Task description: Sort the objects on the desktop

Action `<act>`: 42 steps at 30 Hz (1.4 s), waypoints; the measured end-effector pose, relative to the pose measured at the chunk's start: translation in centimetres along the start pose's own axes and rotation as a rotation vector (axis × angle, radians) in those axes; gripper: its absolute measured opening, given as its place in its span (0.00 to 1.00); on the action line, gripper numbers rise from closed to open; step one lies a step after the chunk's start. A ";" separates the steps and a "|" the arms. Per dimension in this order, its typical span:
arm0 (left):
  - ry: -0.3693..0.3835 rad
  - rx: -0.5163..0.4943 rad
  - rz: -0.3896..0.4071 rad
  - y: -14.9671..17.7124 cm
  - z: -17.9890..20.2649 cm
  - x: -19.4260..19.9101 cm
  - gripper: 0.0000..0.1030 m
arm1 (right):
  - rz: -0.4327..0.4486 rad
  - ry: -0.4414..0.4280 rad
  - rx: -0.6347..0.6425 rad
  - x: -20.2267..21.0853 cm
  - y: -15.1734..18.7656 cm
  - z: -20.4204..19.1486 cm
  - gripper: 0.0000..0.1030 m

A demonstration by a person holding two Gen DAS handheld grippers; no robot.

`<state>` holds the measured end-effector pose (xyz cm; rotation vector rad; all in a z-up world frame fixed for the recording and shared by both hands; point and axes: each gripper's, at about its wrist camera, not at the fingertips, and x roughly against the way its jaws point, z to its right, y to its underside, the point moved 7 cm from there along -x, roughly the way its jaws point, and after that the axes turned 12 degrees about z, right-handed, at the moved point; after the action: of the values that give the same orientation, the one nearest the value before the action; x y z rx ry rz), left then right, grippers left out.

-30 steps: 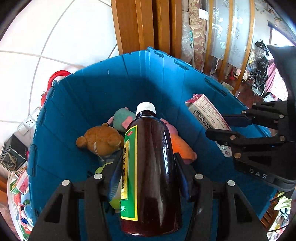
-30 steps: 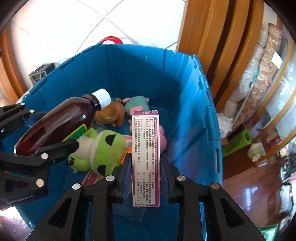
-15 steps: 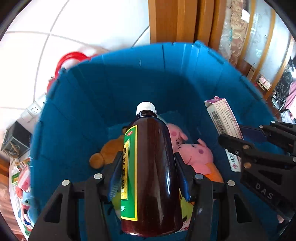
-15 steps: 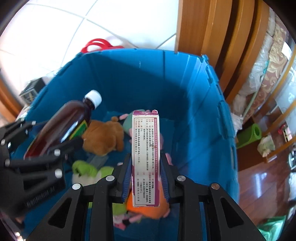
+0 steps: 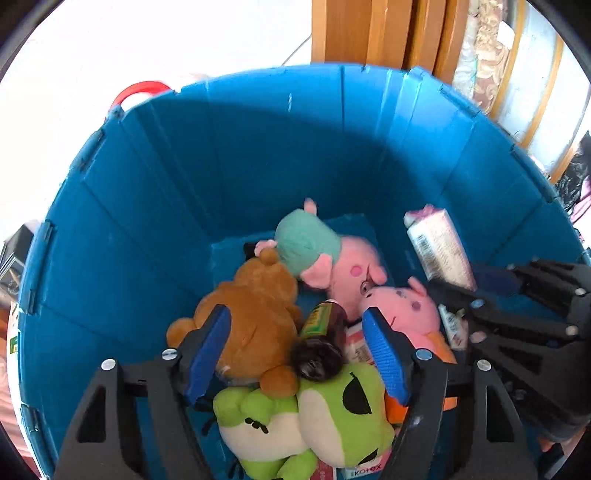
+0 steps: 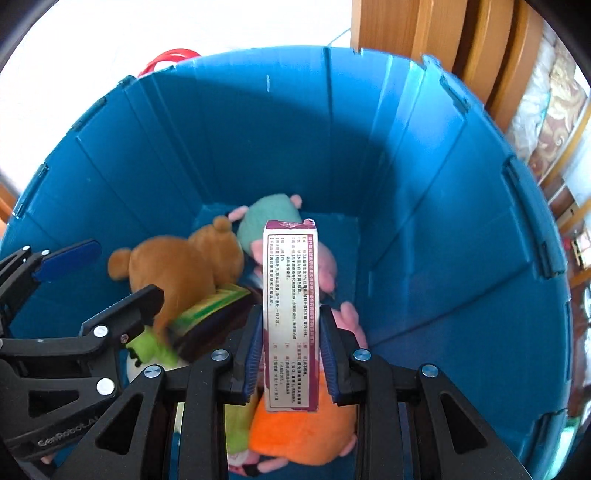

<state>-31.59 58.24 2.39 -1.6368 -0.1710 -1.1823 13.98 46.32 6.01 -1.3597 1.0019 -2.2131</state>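
Brown medicine bottle [image 5: 320, 341] with its green and yellow label lies loose in the blue bin [image 5: 155, 229], tipped among the soft toys near the bin's near wall, its dark base toward the left wrist camera and its neck pointing toward the middle of the bin floor. It rests against the brown teddy bear [image 5: 247, 317] on one side and on top of the green frog plush [image 5: 317, 417], with a pink pig plush [image 5: 402, 310] just beside it on the other side. The left gripper [image 5: 297, 354] hangs above it with its jaws opening; the blue pads stand apart on either side of the bottle and do not press on it. A second pink pig with a teal body [image 5: 310, 247] lies farther in, toward the middle of the bin floor, touching the bear's head. The right gripper [image 6: 290, 354] has its jaws clamped on a white and purple medicine box [image 6: 290, 314], held upright over the bin's inside, printed face toward the right wrist camera. Below the box an orange part of a plush [image 6: 295, 435] shows against the near wall. In the left wrist view this same box sits toward the bin's right wall. Outside the far rim a red handle [image 5: 138, 92] shows on the pale tiled floor [image 5: 147, 44], and wooden panels [image 5: 376, 33] rise behind the bin.
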 end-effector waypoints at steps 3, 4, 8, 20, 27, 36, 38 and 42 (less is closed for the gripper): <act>-0.038 -0.009 -0.035 0.3 -0.5 -0.5 0.71 | 0.028 -0.004 0.014 0.6 -0.3 -0.3 0.27; -0.046 -0.014 -0.040 0.3 -0.6 -0.6 0.71 | 0.037 0.002 0.022 0.7 -0.5 -0.2 0.27; -0.062 -0.015 -0.046 0.6 -1.0 -0.5 0.71 | 0.078 -0.006 0.029 1.3 -1.3 -0.5 0.33; -0.102 -0.018 -0.078 1.3 -2.1 -0.8 0.71 | 0.095 -0.004 0.025 0.8 -2.7 0.1 1.00; -0.097 -0.009 -0.069 0.9 -2.5 2.3 0.71 | 0.008 -0.060 -0.054 1.9 -1.8 0.7 1.00; 0.000 -0.058 0.057 0.0 -0.7 11.9 0.71 | 0.077 -0.039 0.005 10.8 -1.3 -0.2 1.00; 0.017 -0.064 0.109 0.2 -0.4 14.4 0.71 | 0.101 -0.021 0.016 13.0 -0.9 -0.3 1.00; 0.061 -0.079 0.256 1.9 0.6 19.4 0.76 | 0.130 -0.039 0.006 16.4 0.9 -0.9 1.00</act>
<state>-20.34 49.60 15.83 -1.6338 0.1226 -1.0518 5.37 35.87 15.36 -1.2913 1.0384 -2.0855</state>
